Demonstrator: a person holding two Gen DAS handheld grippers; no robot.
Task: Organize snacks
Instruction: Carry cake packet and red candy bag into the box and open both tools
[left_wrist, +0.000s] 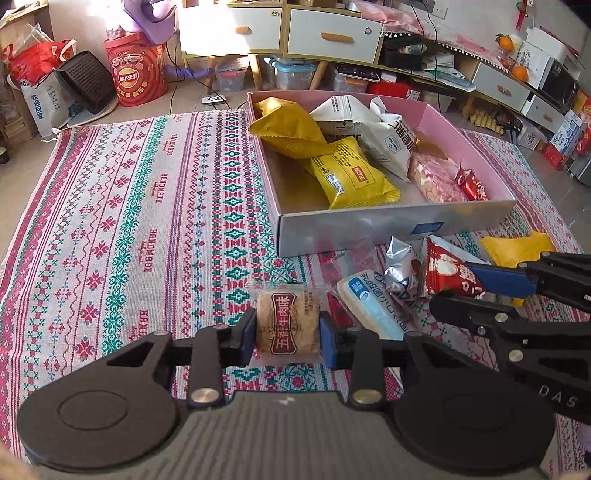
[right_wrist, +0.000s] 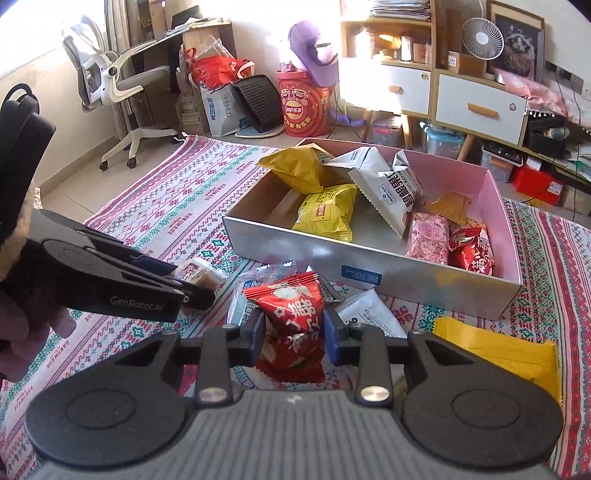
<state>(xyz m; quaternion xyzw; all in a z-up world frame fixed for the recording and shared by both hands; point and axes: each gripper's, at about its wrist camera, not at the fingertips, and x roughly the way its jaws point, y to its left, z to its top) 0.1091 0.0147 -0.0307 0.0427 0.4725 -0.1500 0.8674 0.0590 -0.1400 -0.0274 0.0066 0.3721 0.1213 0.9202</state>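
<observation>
My left gripper (left_wrist: 288, 338) is shut on a small clear-wrapped brown cake packet (left_wrist: 288, 325) just above the patterned cloth, in front of the box. My right gripper (right_wrist: 294, 334) is shut on a red snack packet (right_wrist: 291, 314); it shows in the left wrist view (left_wrist: 450, 275) at the right. The open cardboard box (left_wrist: 354, 225) holds yellow (left_wrist: 351, 173), white (left_wrist: 388, 144), pink and red packets. Loose on the cloth lie a blue-white packet (left_wrist: 369, 306), a silver packet (left_wrist: 400, 269) and a yellow packet (right_wrist: 495, 350). The left gripper (right_wrist: 195, 284) shows in the right wrist view.
The patterned cloth (left_wrist: 129, 221) covers the floor. Behind it stand a red Lay's bucket (left_wrist: 135, 72), bags, white drawer cabinets (left_wrist: 332, 33) with storage bins beneath, and an office chair (right_wrist: 118, 92).
</observation>
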